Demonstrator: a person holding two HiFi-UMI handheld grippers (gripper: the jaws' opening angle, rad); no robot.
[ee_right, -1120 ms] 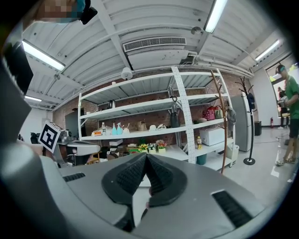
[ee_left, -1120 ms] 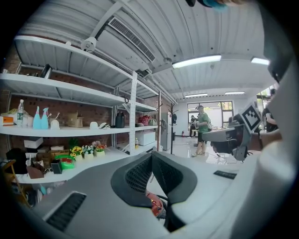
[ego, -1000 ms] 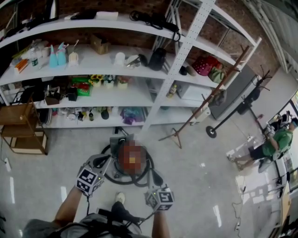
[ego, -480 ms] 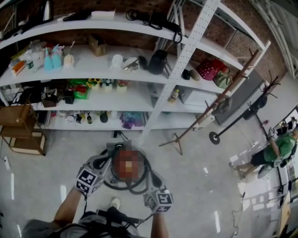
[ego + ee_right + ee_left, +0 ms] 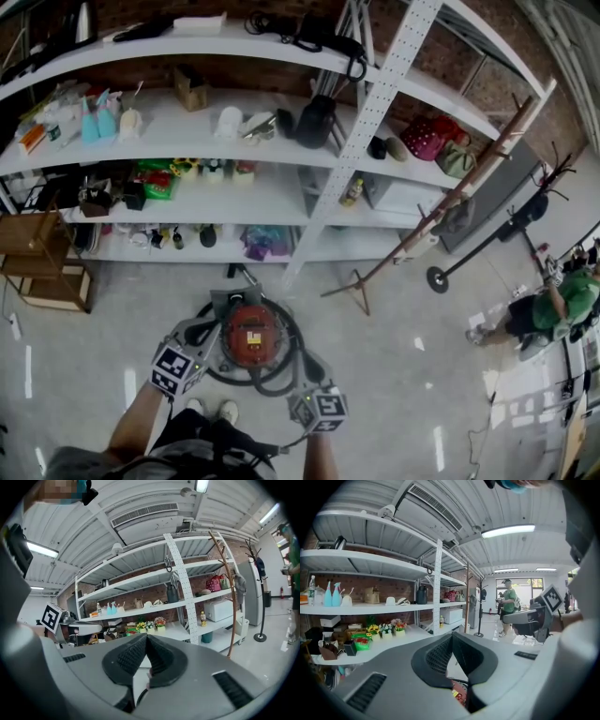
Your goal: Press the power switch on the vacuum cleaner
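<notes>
Directly below in the head view, a red canister vacuum cleaner sits on the floor, ringed by its hose, with the left gripper and right gripper just beside it. Left gripper view: jaws together, empty, red casing beneath. Right gripper view: jaws likewise closed on nothing. The hard, weighty-looking body likely needs only a firm tip-press on top, no grasp.

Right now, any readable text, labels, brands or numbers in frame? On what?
No text is legible.
Vacuum cleaner top label: too small, blurred.
Shelf bottle label: too small.
Left gripper and right gripper cubes: square marker patterns only, no words.
</notes>
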